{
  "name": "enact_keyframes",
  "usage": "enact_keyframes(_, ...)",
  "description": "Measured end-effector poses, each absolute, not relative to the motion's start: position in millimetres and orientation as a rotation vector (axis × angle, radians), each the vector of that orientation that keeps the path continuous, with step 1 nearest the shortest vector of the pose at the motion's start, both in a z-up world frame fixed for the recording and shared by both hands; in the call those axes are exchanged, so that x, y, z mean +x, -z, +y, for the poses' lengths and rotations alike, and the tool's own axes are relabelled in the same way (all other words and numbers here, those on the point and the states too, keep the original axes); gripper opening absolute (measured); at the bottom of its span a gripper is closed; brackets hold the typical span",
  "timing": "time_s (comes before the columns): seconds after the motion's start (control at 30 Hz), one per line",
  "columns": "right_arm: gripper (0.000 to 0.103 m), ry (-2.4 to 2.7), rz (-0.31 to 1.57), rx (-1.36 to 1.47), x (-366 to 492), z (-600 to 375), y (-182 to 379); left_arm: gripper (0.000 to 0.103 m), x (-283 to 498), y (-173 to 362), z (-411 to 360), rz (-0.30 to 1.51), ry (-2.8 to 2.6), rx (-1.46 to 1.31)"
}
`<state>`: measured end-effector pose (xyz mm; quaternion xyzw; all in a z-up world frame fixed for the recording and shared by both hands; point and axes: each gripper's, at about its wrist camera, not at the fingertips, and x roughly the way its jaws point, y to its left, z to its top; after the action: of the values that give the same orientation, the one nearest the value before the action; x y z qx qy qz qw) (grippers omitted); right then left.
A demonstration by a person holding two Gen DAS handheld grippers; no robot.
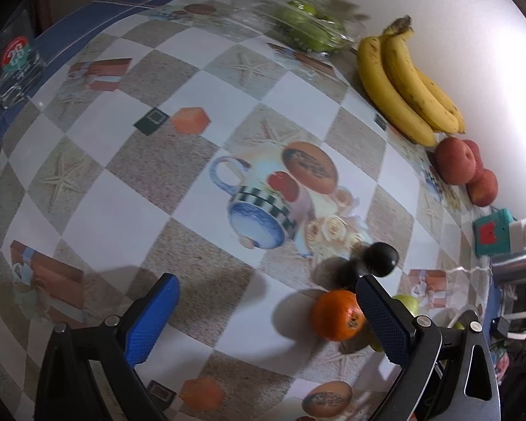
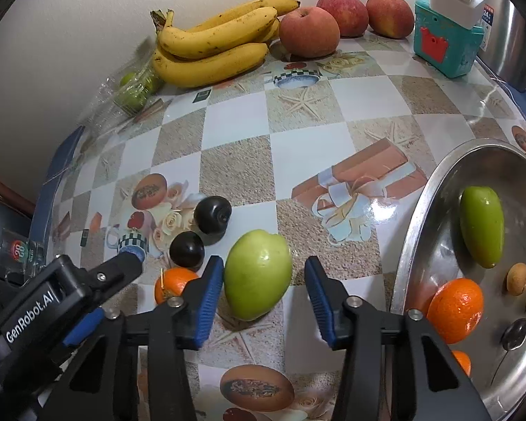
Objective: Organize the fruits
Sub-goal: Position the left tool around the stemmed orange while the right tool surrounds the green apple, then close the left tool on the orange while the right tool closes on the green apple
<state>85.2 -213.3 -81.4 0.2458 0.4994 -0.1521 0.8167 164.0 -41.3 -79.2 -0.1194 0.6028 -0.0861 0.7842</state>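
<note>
In the right wrist view a large green fruit lies on the patterned tablecloth between the fingers of my right gripper. The left pad touches its side and the right pad stands a little off it, so the jaws are open. Left of it lie an orange and two dark plums. My left gripper hangs wide open above the cloth, holding nothing. The same orange sits just inside its right finger, with the plums beyond.
A metal plate at the right holds a green fruit, an orange and small brown fruits. Bananas, red apples, a clear box of green fruit and a teal box line the wall.
</note>
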Motion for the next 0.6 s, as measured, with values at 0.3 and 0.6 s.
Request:
enact_keyframes(0.3,0.042,0.301,1.054,0.569,79,-217,80,0.1,160,76,-59,1.304,0.256,-0.239)
enact_keyframes(0.6,0.042,0.294,1.057,0.618,73,-221,80,0.09,159,78,-67,1.326,0.299,-0.231)
